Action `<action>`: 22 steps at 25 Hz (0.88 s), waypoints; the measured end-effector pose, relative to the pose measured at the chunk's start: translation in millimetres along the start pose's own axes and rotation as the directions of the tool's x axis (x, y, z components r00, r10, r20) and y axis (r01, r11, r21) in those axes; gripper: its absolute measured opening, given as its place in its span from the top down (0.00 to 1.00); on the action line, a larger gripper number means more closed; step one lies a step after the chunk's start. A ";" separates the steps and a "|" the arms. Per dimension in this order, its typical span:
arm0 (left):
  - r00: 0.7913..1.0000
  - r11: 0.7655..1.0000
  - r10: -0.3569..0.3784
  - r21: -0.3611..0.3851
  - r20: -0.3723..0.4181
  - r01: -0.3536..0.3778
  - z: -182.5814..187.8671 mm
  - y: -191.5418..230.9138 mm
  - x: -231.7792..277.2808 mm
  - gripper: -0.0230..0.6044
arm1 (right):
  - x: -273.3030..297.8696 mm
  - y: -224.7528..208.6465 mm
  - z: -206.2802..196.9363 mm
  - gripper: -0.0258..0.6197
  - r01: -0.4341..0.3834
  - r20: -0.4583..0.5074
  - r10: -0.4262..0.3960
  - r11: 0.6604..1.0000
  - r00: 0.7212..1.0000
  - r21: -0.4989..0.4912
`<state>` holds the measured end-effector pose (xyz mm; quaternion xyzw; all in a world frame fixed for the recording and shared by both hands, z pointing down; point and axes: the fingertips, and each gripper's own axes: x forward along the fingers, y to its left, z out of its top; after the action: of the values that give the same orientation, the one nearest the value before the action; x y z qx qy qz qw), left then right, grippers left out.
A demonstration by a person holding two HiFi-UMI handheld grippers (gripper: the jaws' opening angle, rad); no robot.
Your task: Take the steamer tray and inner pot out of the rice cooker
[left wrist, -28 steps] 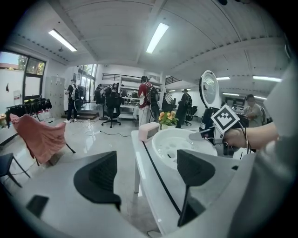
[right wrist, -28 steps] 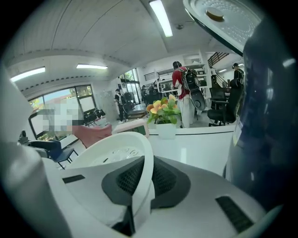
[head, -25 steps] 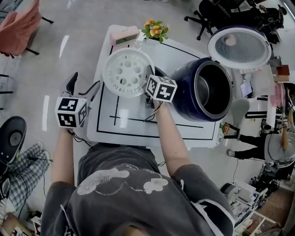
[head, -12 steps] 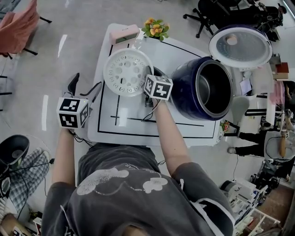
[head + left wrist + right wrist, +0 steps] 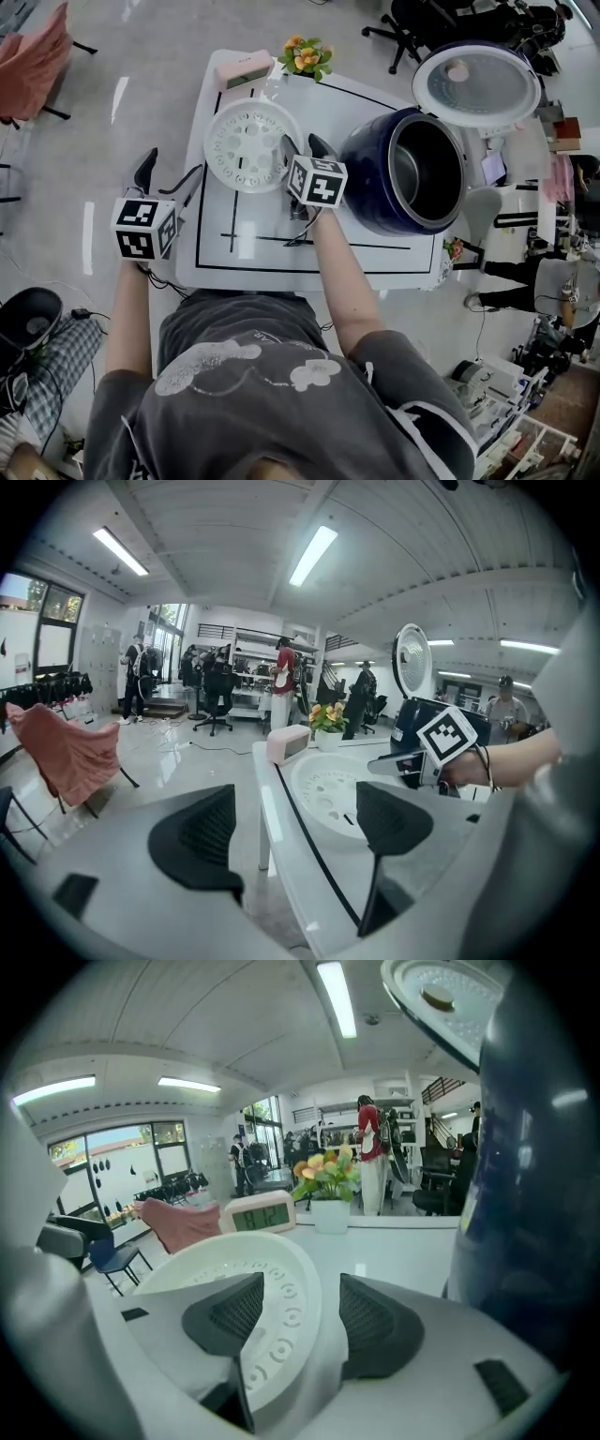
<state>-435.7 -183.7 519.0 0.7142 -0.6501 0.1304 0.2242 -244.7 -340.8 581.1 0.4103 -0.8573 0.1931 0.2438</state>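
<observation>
One steamer tray (image 5: 225,1258) edge lies between the opening right tongs (image 5: 302,1312).

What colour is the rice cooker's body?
The rice cooker is dark blue; head view shows it best.

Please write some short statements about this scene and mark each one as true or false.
1. The steamer tray lies on the table. True.
2. The lid of the rice cooker is closed. False: it stands open.
3. The inner pot sits inside the rice cooker. True.
4. The left gripper holds something. False: its jaws are apart and empty.
5. The pink clock stands near the flowers. True.
</observation>
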 end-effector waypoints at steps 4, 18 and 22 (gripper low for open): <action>0.999 1.000 -0.020 0.021 0.035 0.019 16.1 -9.6 -1.7 0.33 | -39.7 13.8 30.1 0.55 -0.019 0.111 0.023 0.999 0.994 -0.034; 0.976 0.981 -0.150 0.148 0.159 0.127 87.9 -99.3 5.1 0.33 | -197.3 36.7 124.3 0.54 -0.056 0.371 0.123 0.981 0.920 -0.187; 0.965 0.970 -0.187 0.192 0.186 0.151 109.7 -143.7 6.8 0.33 | -244.0 5.0 147.3 0.54 -0.018 0.435 0.106 0.979 0.894 -0.202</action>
<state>-304.6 -235.5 405.6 0.7939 -0.5918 0.0945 0.1031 -154.0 -267.4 321.0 0.3903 -0.9175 0.0185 0.0743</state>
